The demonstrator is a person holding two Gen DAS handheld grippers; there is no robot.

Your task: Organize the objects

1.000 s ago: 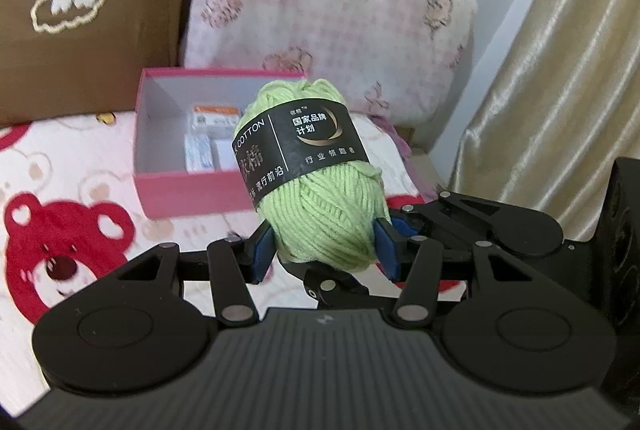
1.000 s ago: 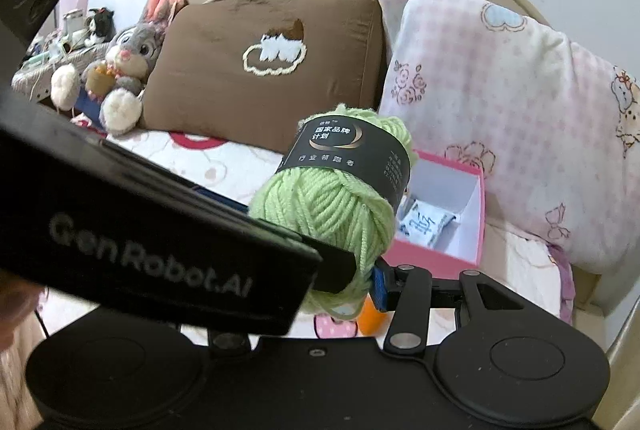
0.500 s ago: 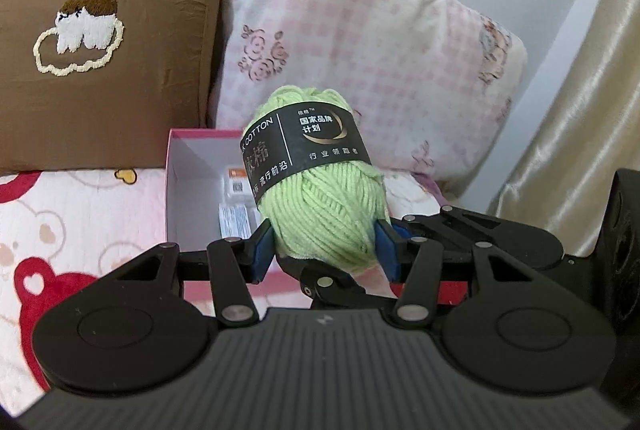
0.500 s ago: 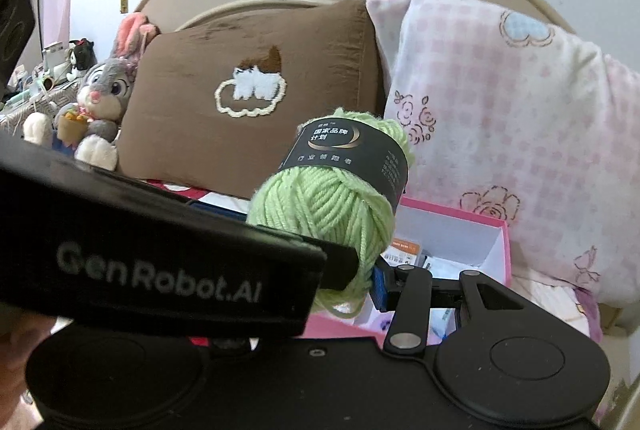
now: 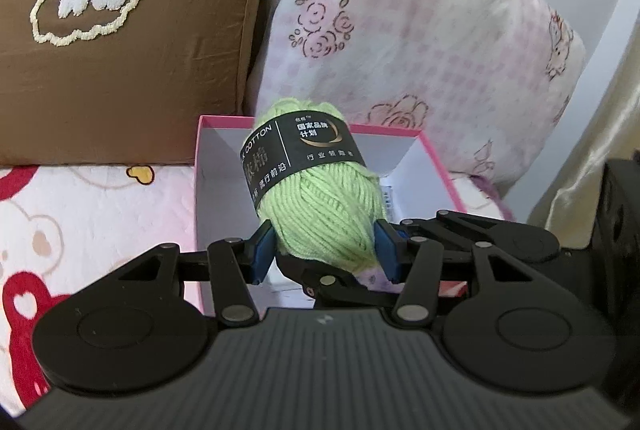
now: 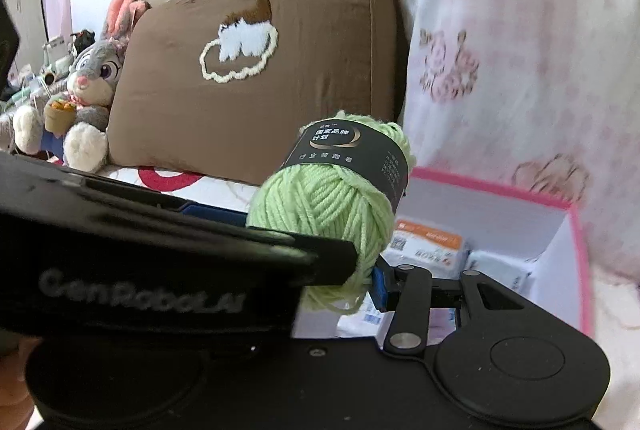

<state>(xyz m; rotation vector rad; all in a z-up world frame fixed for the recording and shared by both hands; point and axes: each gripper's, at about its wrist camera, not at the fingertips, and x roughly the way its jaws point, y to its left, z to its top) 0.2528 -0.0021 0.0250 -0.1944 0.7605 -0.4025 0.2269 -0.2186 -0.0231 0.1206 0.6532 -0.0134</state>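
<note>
Left wrist view shows the left tongs [image 5: 326, 250] closed on the lower end of a green ball of yarn [image 5: 320, 190], with one blue pad on each side of it. Compared with a second ago, the pink box [image 5: 440, 166] is now much nearer and lies straight ahead of the tongs, so the yarn hangs over its open white inside; before, the box was further away and to the left. In the right wrist view, the right tongs [image 6: 362, 280] hold the same yarn from the other side: one blue pad [image 6: 380, 288] presses on it, while the second pad is hidden behind the black body of the left tool. Small packets [image 6: 428, 242] already lie in the box, just beyond the yarn. My judgement is that the carrying step is almost finished, and what remains is to lower the yarn inside and open both tongs.
</note>
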